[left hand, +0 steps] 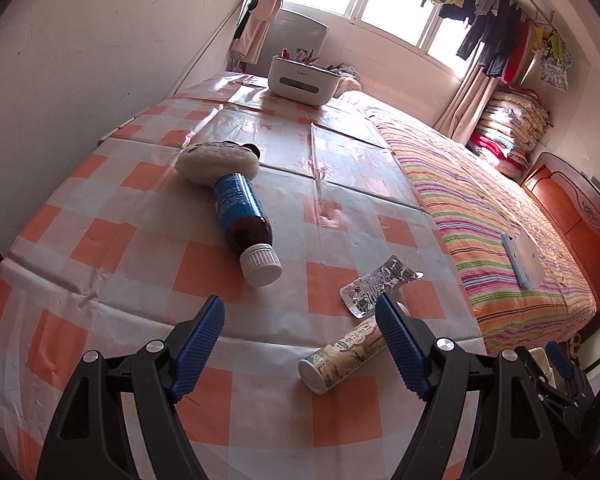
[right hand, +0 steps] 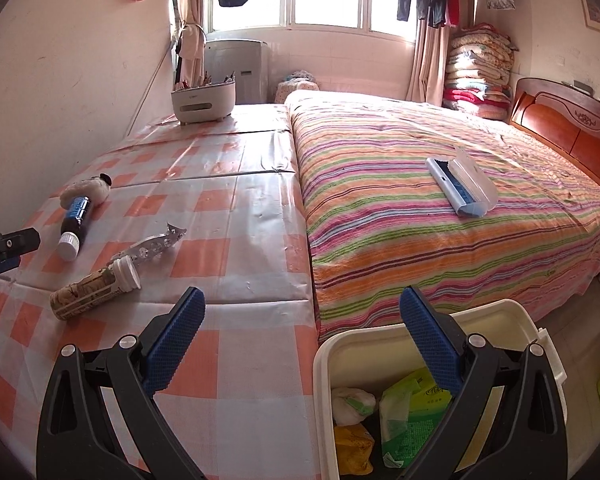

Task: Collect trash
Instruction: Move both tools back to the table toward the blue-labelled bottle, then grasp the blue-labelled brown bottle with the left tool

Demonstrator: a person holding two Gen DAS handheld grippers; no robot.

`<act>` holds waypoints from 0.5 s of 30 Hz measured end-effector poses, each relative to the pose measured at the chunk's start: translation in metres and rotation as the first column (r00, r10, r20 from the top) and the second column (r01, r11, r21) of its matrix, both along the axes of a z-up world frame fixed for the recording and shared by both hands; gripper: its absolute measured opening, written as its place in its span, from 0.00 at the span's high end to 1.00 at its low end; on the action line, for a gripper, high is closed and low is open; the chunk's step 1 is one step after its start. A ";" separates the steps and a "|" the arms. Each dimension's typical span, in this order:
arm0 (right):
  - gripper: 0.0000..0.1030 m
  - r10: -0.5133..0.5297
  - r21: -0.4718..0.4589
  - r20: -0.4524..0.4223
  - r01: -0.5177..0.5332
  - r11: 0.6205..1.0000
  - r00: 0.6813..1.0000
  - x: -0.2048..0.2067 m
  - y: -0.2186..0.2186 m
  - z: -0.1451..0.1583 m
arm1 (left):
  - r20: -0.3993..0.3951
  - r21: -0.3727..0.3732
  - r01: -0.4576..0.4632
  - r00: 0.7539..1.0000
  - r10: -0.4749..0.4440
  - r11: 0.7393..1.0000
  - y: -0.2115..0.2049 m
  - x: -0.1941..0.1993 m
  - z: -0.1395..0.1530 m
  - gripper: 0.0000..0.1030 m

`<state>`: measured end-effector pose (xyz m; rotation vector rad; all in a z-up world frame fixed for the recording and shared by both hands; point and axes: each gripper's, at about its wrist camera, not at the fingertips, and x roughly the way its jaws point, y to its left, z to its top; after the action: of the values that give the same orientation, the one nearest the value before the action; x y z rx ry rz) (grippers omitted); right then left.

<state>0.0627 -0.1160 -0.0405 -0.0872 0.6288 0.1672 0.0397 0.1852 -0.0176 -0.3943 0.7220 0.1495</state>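
Observation:
A brown bottle point(left hand: 247, 221) point(right hand: 74, 220) with a blue label and white cap lies on the checked tablecloth point(left hand: 112, 248). A white fluffy pad point(left hand: 217, 161) point(right hand: 85, 192) rests at its far end. Closer lie an empty foil blister pack point(left hand: 374, 286) point(right hand: 156, 246) and a printed tube point(left hand: 342, 354) point(right hand: 94, 290) with a white cap. My left gripper point(left hand: 300, 314) hangs open above the table, the tube just inside its right finger. My right gripper point(right hand: 300, 312) is open and empty over the table's corner and a cream bin point(right hand: 384, 348) with wrappers inside.
A white caddy point(left hand: 300, 80) point(right hand: 202, 102) holding pens stands at the table's far end. A striped bed point(right hand: 440, 216) adjoins the table on the right, with a blue-and-white case point(right hand: 460, 186) on it. A wall runs along the left.

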 end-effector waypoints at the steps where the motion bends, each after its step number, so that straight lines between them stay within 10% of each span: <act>1: 0.06 0.004 0.000 -0.002 -0.004 1.000 1.000 0.000 0.002 -0.001 | -0.003 -0.017 -0.012 1.000 0.012 1.000 0.005 0.003 -0.001 0.27; 15: 0.06 0.028 0.013 -0.023 -0.028 1.000 0.999 0.006 0.009 -0.005 | -0.156 -0.050 -0.150 0.978 0.141 0.987 0.054 0.085 -0.018 0.27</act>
<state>0.0683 -0.1072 -0.0459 -0.0820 0.6502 0.1998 0.1243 0.2392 -0.0357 -0.4988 0.8492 0.2987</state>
